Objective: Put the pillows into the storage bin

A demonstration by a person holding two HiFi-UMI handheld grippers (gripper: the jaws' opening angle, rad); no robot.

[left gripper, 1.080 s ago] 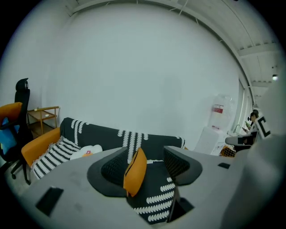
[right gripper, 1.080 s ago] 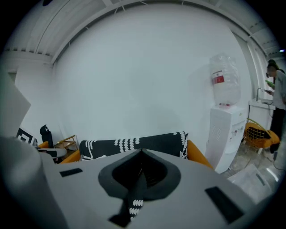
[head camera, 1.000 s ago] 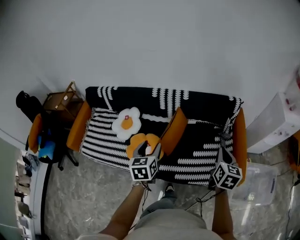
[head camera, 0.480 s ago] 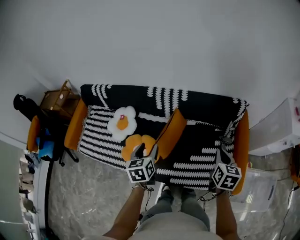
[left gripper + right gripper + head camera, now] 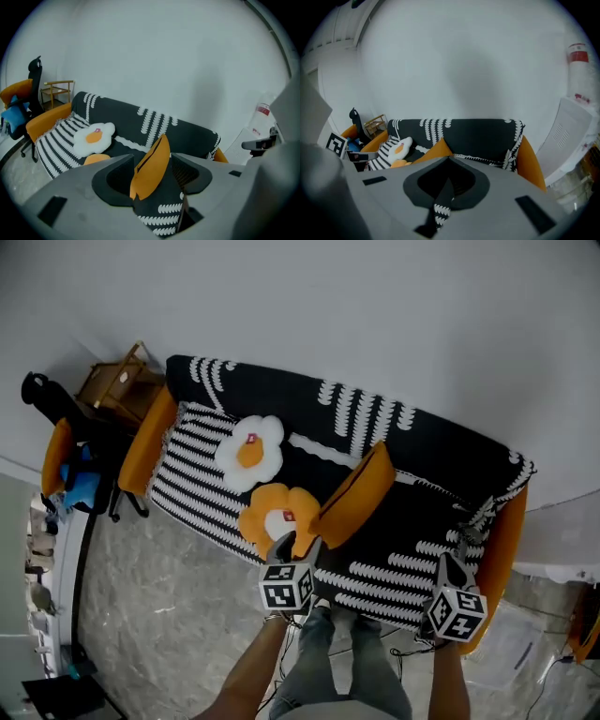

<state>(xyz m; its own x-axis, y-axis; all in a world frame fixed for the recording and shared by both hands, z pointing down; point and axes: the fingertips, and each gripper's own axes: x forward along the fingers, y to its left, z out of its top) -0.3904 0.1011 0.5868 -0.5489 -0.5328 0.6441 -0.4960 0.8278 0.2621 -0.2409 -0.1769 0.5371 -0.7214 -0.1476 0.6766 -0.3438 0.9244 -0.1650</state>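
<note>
Sofa [image 5: 281, 404], orange pillow [image 5: 354, 495] nearer than before

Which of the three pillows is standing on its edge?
The plain orange square pillow; the white flower pillow and orange flower pillow lie face up.

No legible words, brands or numbers anywhere. Only black-and-white square marker patterns, no letters, on the left gripper [image 5: 296, 546] and right gripper [image 5: 449, 563]. Red tags [image 5: 251, 439] on the white flower pillow [image 5: 246, 465] and orange flower pillow [image 5: 267, 521], and a red label [image 5: 577, 52] on a white container [image 5: 576, 70], too small to read.
</note>
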